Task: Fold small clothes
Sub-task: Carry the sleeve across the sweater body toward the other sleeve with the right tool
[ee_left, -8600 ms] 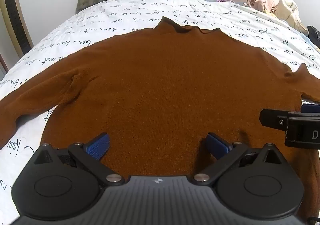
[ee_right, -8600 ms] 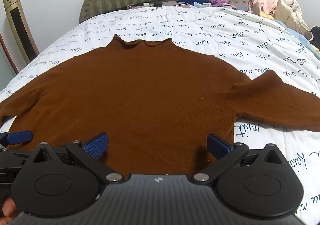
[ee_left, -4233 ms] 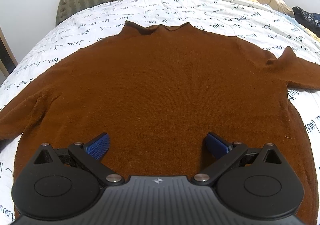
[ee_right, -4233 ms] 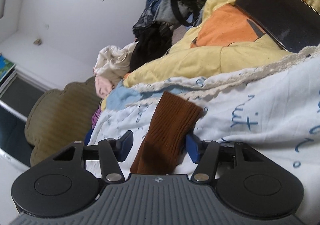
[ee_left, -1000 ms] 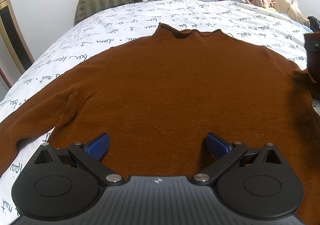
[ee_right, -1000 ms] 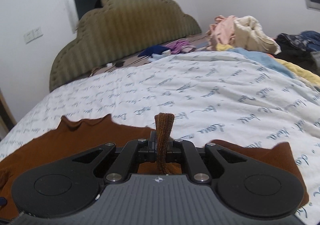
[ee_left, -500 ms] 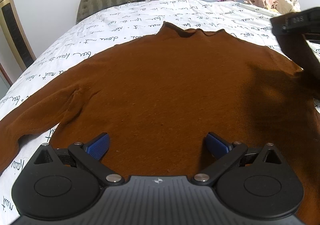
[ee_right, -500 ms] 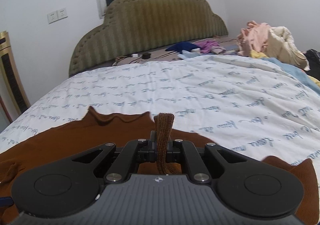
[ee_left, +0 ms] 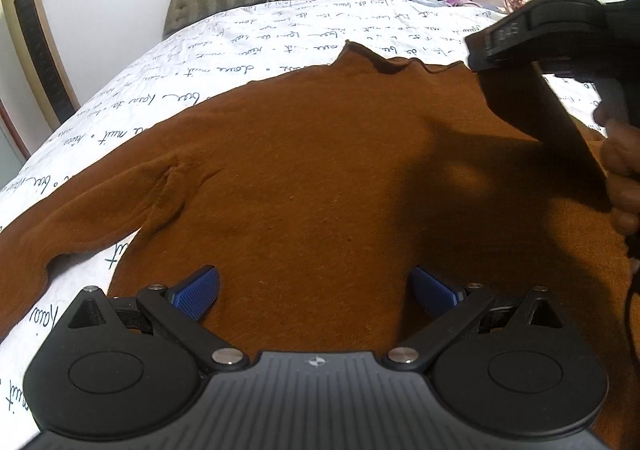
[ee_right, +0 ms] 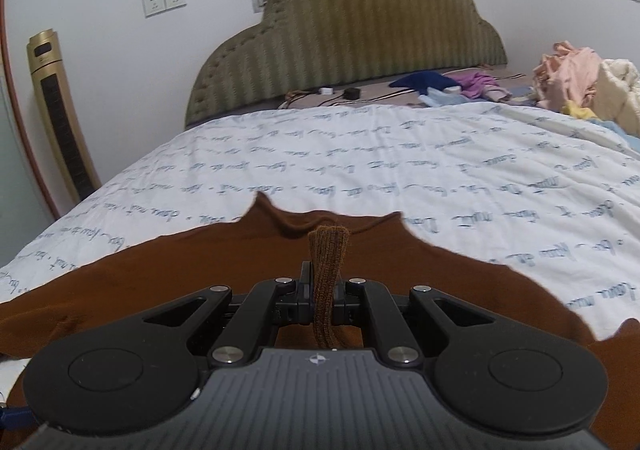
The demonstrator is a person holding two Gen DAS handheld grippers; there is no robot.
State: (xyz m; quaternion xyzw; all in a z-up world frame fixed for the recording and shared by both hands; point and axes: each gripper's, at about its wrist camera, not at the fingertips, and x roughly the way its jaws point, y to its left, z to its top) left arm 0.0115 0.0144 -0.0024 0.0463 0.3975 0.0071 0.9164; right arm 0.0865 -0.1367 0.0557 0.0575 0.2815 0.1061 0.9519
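Right hand-held gripper (ee_right: pixel 326 300) is clamped on the sweater (ee_left: pixel 320 177) cuff (ee_right: pixel 329 250); left hand-held gripper (ee_left: pixel 316 290) hangs apart, bottom center. Knit's soft, floppy, so grab ribbed edges.

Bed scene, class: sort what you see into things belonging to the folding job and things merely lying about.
Job: brown sweater; its cuff, clamped in the right gripper; open left gripper.

Lying about: clothes pile; blue garment; charger; tower fan.
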